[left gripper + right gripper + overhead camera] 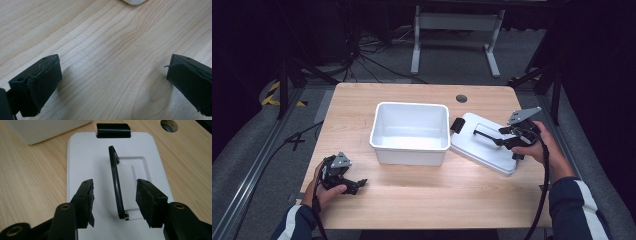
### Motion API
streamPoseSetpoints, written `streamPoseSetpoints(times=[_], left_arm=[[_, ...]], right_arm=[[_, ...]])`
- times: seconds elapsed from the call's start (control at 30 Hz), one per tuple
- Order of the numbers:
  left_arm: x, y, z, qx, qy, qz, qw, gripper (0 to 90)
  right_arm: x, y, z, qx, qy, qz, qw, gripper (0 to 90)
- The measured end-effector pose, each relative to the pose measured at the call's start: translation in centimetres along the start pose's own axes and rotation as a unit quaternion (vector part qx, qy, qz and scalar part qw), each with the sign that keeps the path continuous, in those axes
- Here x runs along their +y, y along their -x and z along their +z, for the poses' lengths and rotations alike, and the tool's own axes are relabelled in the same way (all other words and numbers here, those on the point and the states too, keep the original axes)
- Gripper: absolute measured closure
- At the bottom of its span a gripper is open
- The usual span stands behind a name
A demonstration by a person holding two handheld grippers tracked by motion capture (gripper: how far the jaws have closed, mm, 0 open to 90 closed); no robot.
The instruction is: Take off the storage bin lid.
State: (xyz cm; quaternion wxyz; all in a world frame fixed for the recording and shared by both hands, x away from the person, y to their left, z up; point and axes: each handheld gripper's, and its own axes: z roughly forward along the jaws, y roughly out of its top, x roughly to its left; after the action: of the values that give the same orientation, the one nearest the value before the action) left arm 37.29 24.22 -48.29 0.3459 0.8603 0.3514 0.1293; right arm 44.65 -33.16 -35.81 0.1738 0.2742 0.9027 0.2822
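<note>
White flat lid [100, 182] lengthwise ahead of right gripper [115, 202], black handle [116, 182] upright between its parted, untouching jaws, clip [113, 130] farthest away

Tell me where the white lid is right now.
In the high view the white lid lies flat on the table, right of the white bin, under the right gripper.

White lid [484, 142], black handle upright, flat beside tub [410, 131]
</note>
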Motion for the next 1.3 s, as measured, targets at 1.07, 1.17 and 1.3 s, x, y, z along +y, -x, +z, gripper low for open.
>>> streamPoseSetpoints(times=[1.07,1.17,1.3], left_arm=[[-0.1,0.1,-0.1,0.003,0.002,0.0,1.0,0.6],[-0.1,0.1,-0.1,0.003,0.002,0.0,1.0,0.5],[-0.1,0.1,-0.1,0.004,0.002,0.0,1.0,0.6]], right_arm=[[-2.4,-2.8,-2.8,-0.047,0.02,0.015,0.9985,37.1],[-3.0,-3.1,-3.5,-0.058,0.023,0.015,0.9979,36.6],[-3.9,-3.6,-4.3,-0.06,0.025,0.013,0.9978,35.9]])
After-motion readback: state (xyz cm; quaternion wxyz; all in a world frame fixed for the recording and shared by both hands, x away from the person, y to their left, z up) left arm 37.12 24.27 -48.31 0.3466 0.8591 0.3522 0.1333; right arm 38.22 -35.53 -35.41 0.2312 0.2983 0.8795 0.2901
